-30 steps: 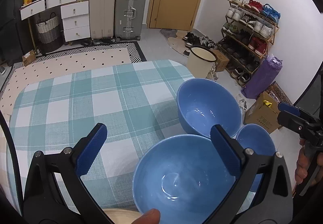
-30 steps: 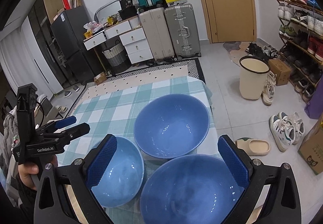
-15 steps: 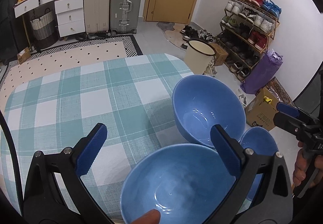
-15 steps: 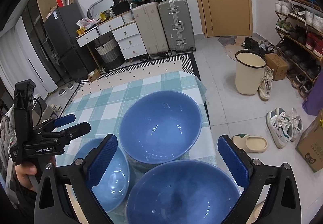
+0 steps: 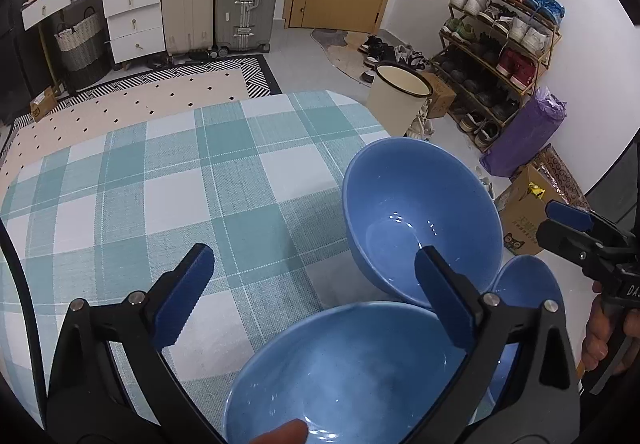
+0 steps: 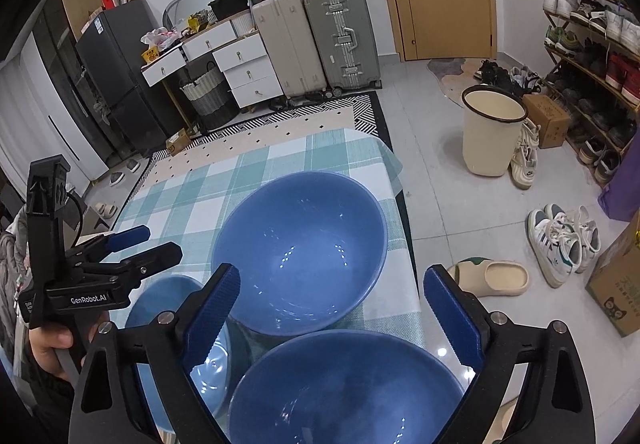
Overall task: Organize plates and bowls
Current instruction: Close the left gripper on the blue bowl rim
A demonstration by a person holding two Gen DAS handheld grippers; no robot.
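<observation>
Both tools have sunk toward the three blue bowls on the desk since a second ago: the right tool (image 6: 332,308), spread but starting to close, hangs empty above the near bowl (image 6: 348,392), the left tool (image 5: 316,296) spread over its own bowl (image 5: 340,376), so a pickup looks imminent.

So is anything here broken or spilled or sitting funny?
Nothing looks broken or spilled. The three blue bowls all sit upright on the checked tablecloth. One thing stands out: the big bowl and the near bowl sit close to the table's edge above the floor. The small bowl is crowded against them.
</observation>
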